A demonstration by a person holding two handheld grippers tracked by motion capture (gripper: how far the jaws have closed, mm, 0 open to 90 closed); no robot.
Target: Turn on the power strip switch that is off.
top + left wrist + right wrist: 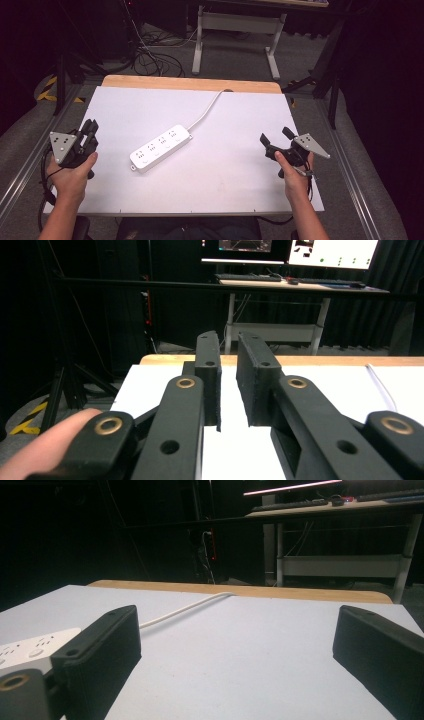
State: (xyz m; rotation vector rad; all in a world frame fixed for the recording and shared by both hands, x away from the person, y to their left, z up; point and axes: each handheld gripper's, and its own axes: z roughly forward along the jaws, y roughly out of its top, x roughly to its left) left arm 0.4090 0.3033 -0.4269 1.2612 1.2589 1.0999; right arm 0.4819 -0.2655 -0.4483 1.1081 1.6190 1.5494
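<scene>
While both hands rest at the table's (210,197) near corners, the left gripper (90,129) holds its jaws narrowly apart and the right gripper (275,136) holds them wide. Between them lies a white power strip (160,148), its cord (206,111) running to the far edge.

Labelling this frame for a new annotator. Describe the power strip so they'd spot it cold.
Start at the white table with a wooden strip along its far edge. Near its middle, between the left gripper and the right gripper, lies the power strip, a long white bar set diagonally with rows of sockets on top. Its white cord runs off the far edge, and neither gripper touches it.
</scene>
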